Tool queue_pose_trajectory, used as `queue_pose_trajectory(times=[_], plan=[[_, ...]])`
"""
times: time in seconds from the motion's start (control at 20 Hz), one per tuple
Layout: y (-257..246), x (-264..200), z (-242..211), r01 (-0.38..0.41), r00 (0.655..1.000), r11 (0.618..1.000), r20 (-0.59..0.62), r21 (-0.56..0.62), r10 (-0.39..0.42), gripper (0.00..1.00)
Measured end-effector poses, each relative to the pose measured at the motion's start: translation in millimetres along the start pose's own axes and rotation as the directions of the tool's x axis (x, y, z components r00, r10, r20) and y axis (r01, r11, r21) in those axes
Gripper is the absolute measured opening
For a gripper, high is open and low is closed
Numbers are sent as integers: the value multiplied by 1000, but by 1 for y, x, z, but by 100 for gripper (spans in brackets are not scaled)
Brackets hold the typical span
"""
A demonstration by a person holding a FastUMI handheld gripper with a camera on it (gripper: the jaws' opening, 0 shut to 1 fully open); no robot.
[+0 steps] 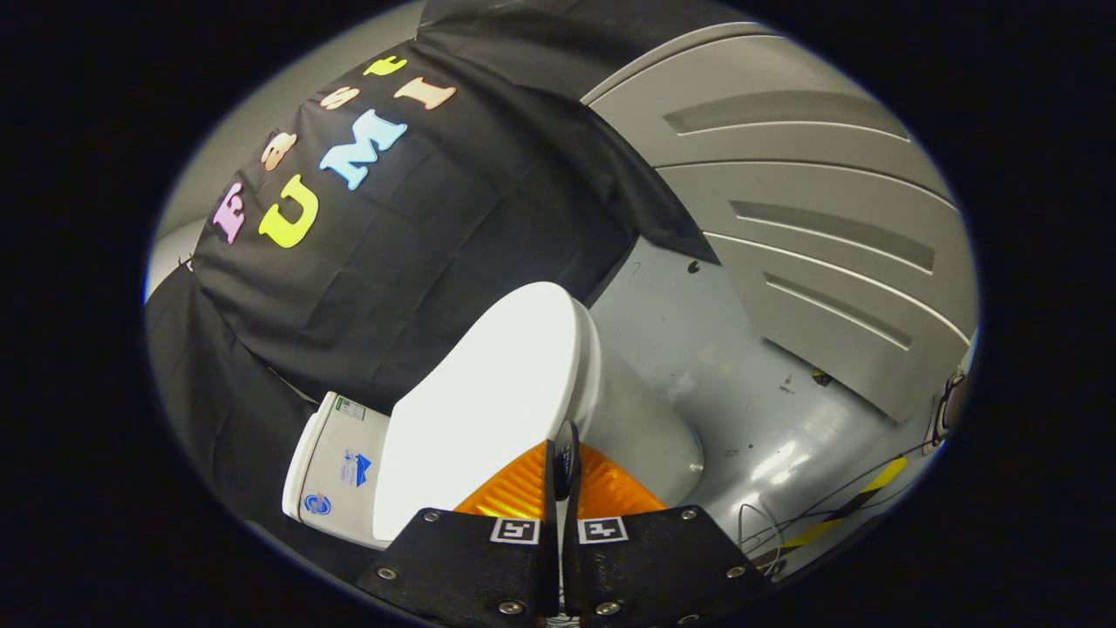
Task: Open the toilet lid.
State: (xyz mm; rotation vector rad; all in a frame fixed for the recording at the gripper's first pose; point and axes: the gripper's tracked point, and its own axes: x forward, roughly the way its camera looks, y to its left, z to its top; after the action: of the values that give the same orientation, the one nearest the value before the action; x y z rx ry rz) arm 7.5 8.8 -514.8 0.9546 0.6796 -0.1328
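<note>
Grey floor (741,366) and a black cloth wall (418,262) backed the white toilet (610,419). Toilet lid (488,401) sat just ahead of the jaws, tilted up off the bowl, its edge running down between them. Gripper (562,462) jaws were pressed nearly together, pinching the lid's edge. Cistern (336,471) stood beside the lid against the cloth. Grey panelled wall (811,227) rose beyond.

Rides on the gripper (562,453), looking forward along its fingers, tilted sideways. Sits very close above the toilet (523,392), facing the booth wall (418,262) and floor (741,384).
</note>
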Motion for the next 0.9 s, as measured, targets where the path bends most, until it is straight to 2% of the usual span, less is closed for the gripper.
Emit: queue_pose_trajectory(times=[0.25,0.6,0.8,0.9], plan=[[18,-11,12,21,1000,998,19,-61,-20,2],[66,-38,43,-20,997,978,68,-209,34,1],[94,-54,58,-30,995,979,87,-200,48,2],[107,-57,60,-27,994,970,97,-240,52,1]])
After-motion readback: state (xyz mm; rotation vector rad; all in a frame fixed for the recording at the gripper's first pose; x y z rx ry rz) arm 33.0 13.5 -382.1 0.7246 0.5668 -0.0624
